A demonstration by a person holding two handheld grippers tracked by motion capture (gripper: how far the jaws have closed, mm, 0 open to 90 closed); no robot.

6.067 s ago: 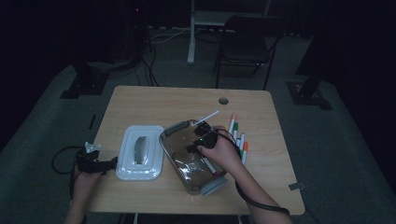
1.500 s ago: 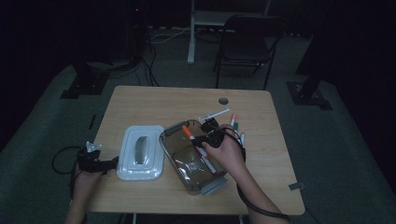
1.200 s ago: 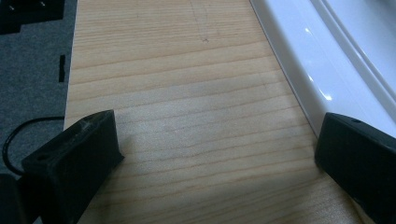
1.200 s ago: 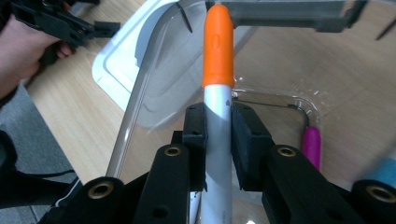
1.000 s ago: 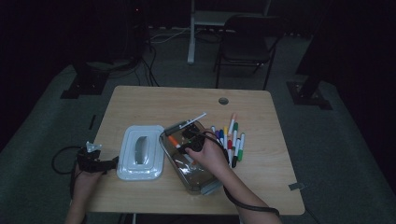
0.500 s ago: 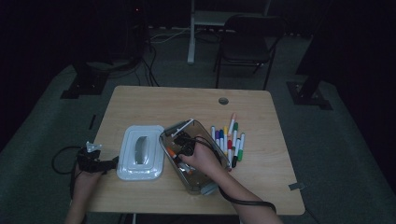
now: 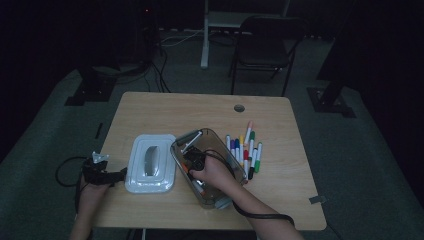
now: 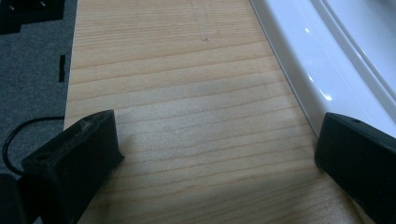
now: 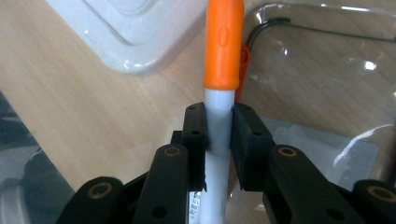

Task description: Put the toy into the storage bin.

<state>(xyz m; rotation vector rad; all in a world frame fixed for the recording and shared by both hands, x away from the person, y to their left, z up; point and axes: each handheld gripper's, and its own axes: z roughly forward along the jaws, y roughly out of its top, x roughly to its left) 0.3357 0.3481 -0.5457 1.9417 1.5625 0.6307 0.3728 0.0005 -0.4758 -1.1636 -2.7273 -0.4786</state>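
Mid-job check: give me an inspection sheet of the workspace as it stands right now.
Surface: wooden table, round hole near far edge.
Job's things: orange-capped marker in the right claw over the clear bin; loose markers beside the bin.
Clutter: white lid left of the bin.
Grippers: right claw shut on the marker; left claw open, resting by the lid.
Cables: black cable trailing from the right claw.
Surroundings: dark room, chair beyond the table.

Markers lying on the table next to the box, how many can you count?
About 7 colour-capped markers lie in a row on the wooden table, right of the clear plastic box. The dim light may hide some.
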